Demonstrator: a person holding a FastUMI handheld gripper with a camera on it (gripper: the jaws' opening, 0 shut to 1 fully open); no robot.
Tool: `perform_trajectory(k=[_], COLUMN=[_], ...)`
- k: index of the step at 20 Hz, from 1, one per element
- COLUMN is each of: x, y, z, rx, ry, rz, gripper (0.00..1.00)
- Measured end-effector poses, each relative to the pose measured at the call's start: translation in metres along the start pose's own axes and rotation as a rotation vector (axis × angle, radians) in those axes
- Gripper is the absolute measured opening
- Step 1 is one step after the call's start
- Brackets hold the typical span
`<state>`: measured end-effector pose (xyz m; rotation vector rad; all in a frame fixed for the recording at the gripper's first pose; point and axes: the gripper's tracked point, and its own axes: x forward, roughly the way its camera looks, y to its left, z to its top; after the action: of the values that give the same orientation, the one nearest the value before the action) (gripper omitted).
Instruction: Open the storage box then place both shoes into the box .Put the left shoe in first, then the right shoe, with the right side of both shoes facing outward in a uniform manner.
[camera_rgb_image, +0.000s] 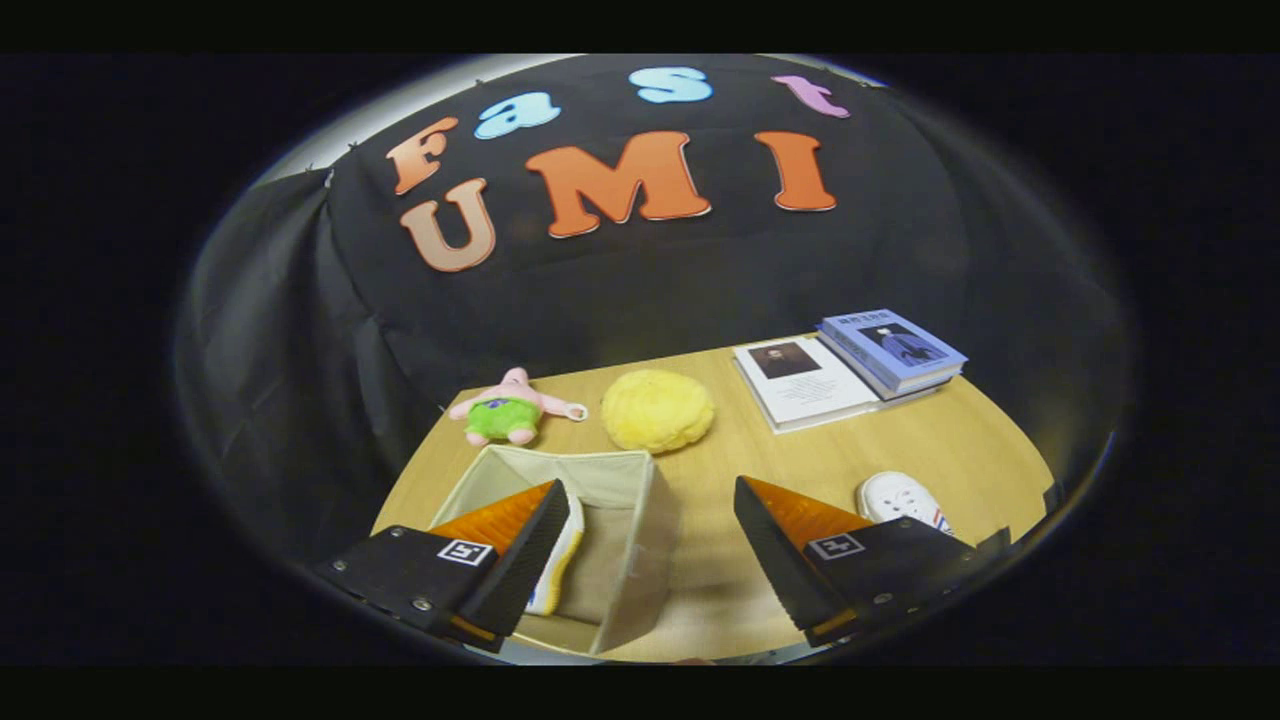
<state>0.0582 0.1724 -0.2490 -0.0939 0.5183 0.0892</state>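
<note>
Above the table (720, 470) my claw (650, 540) hangs released, its fingers wide apart and grasping nothing. Near the left finger stands the box (620, 520), already open, and one shoe (556, 580) is inside it by the near left wall. On the right, past my right finger, lies the other shoe (900, 498). I judge the first shoe is placed; next I must move right and grip the second one.
</note>
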Motion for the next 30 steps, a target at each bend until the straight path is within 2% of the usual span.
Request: perform_trajectory(k=[10, 16, 20, 25, 26, 30], x=[-0.011, -0.007, 0.002, 0.021, 0.025, 0.036], y=[-0.174, -0.253, -0.279, -0.283, -0.285, -0.284], z=[-0.005, -0.042, -0.08, -0.121, -0.13, -0.159], rx=[0.042, 0.057, 0.067, 0.07, 0.069, 0.064], ry=[0.035, 0.116, 0.196, 0.269, 0.288, 0.341], rz=[-0.17, -0.235, -0.234, -0.171, -0.168, -0.129], gripper=[0.99, 0.98, 0.99, 0.99, 0.98, 0.81])
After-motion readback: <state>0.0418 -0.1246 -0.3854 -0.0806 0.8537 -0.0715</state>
